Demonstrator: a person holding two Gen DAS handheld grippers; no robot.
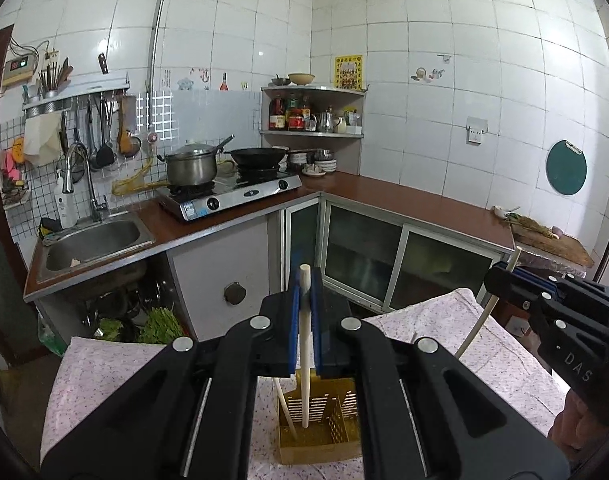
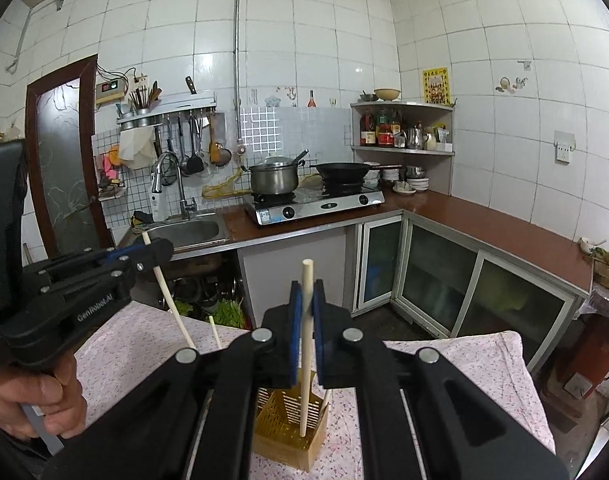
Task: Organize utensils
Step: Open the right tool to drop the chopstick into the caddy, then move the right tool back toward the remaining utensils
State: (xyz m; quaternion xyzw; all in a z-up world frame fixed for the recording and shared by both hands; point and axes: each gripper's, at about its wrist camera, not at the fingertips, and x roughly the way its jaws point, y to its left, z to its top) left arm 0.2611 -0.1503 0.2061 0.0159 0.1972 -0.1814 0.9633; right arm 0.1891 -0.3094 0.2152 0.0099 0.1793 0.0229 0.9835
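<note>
- Over the flowered tablecloth (image 1: 104, 380), near the table's front edge, stands a yellow slotted holder (image 1: 324, 424); both chopsticks hang above it.
- The left gripper (image 1: 304, 304) has its blue pads pressed onto a pale chopstick (image 1: 304, 360), held nearly upright, with the lower tip already down inside the holder.
- The right gripper (image 2: 307, 312) likewise pinches its own chopstick (image 2: 306, 360), upright, the tip dipping into the same holder (image 2: 288, 432).
- Another stick (image 1: 286, 412) already leans in the holder's left side.
- Step in hand, as I judge it: dropping chopsticks into the holder, one from each hand.
- Next move likely calls for lowering each stick a little more, then spreading the pads so it slides in without tipping the light holder.
- Both grippers point forward and slightly down, side by side; the person's left hand (image 2: 32, 396) wraps its grip low at the table's left edge.
</note>
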